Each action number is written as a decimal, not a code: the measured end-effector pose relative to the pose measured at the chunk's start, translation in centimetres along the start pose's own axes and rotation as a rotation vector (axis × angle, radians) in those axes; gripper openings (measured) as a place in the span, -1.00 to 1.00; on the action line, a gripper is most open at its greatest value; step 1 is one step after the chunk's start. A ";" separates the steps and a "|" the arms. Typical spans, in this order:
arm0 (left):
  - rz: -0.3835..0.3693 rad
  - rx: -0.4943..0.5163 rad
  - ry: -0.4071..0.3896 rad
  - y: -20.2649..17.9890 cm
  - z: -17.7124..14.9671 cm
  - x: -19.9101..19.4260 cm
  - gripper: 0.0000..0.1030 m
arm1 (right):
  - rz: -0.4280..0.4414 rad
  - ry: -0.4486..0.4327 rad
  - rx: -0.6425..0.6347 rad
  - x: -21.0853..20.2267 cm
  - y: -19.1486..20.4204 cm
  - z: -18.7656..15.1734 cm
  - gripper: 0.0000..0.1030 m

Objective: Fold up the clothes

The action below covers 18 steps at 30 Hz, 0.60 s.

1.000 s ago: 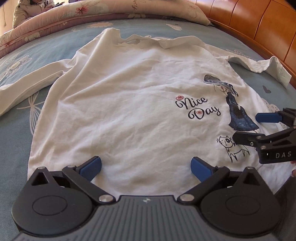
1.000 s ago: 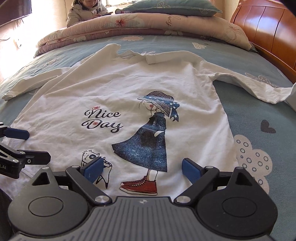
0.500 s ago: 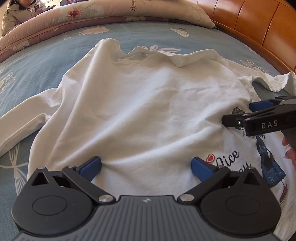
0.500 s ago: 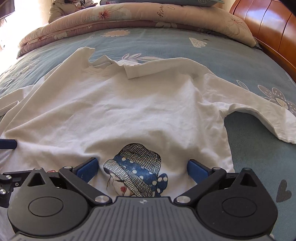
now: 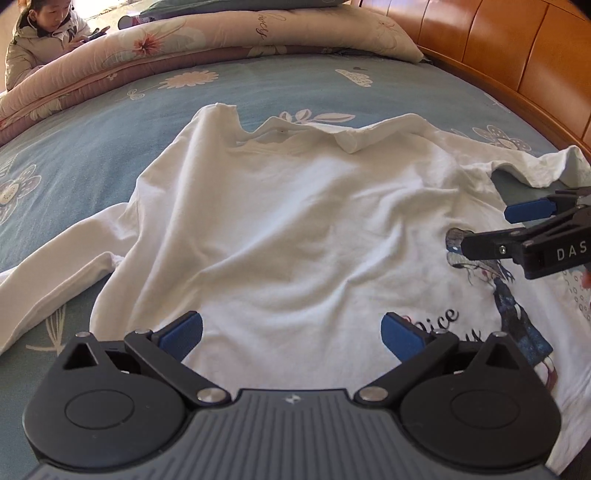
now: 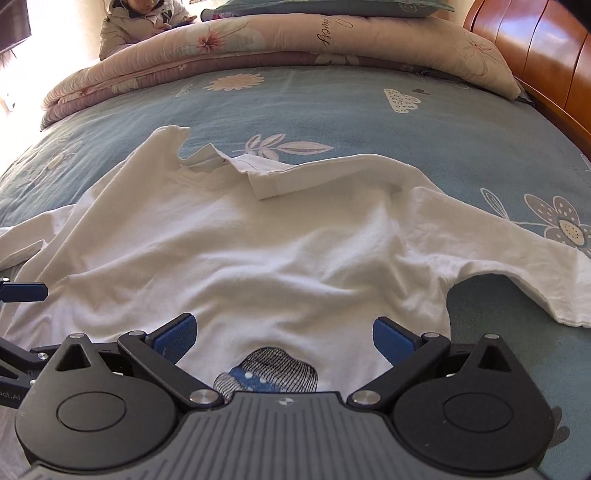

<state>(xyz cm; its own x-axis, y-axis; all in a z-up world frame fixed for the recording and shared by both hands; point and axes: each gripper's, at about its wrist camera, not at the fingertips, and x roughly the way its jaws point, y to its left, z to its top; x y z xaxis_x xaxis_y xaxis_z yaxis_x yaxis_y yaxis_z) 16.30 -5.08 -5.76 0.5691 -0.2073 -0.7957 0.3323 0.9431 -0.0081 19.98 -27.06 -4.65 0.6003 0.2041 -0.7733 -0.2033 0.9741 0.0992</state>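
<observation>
Left wrist view: we had the left gripper (image 5: 291, 334) spread wide, holding nothing, hovering over the white long-sleeved cotton shirt with the "Nice Day" girl print (image 5: 295, 229). The shirt lay face up and flat on the blue floral bedsheet (image 5: 92, 147), collar (image 5: 295, 134) at the far end. The right gripper (image 5: 491, 225) came in from the side, also wide and holding nothing. We judged the step as a reach toward the shoulders or sleeves, no fold made yet; next move called for pinching an edge of the cloth.

Right wrist view: the right gripper's blue pads (image 6: 173, 338) sat wide apart above the printed hat. The right sleeve (image 6: 498, 258) trailed out onto the sheet; a collar flap (image 6: 280, 181) was turned over. A rolled pink floral quilt (image 6: 258, 40) lay across the far end, an orange wooden headboard (image 6: 535, 55) ran along one side, and a child in a pale padded jacket (image 6: 144, 18) sat behind the quilt.
</observation>
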 end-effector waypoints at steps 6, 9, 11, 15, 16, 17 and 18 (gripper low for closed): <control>-0.171 0.022 0.030 -2.4 -6.4 -4.9 0.98 | 0.050 0.046 -0.096 -6.0 2.1 -7.7 1.00; -0.220 0.010 0.037 -3.5 -8.3 -4.8 0.98 | 0.091 0.060 -0.102 -7.2 3.6 -11.1 1.00; -0.190 0.016 0.046 -4.0 -8.6 -3.6 0.98 | 0.088 0.069 -0.112 -6.7 4.5 -12.4 1.00; -0.041 0.079 0.007 -4.7 -7.6 -1.6 1.00 | -0.007 0.003 -0.203 -5.0 5.7 -12.7 1.00; -0.059 0.065 -0.003 -4.3 -7.2 -1.0 1.00 | 0.005 0.000 -0.187 -4.5 5.3 -12.1 1.00; -0.070 0.054 -0.010 -3.8 -6.6 -0.5 1.00 | 0.022 0.000 -0.162 -3.9 4.7 -11.4 1.00; -0.063 0.048 -0.009 -3.6 -5.9 0.1 1.00 | 0.025 -0.001 -0.141 -3.3 4.2 -10.6 1.00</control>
<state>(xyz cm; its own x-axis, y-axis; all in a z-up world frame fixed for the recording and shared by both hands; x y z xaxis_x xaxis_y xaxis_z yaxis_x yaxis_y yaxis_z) 10.74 -6.93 -9.37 0.5523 -0.2686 -0.7892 0.4034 0.9146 -0.0289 8.93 -24.68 -8.30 0.5945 0.2283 -0.7710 -0.3247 0.9454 0.0296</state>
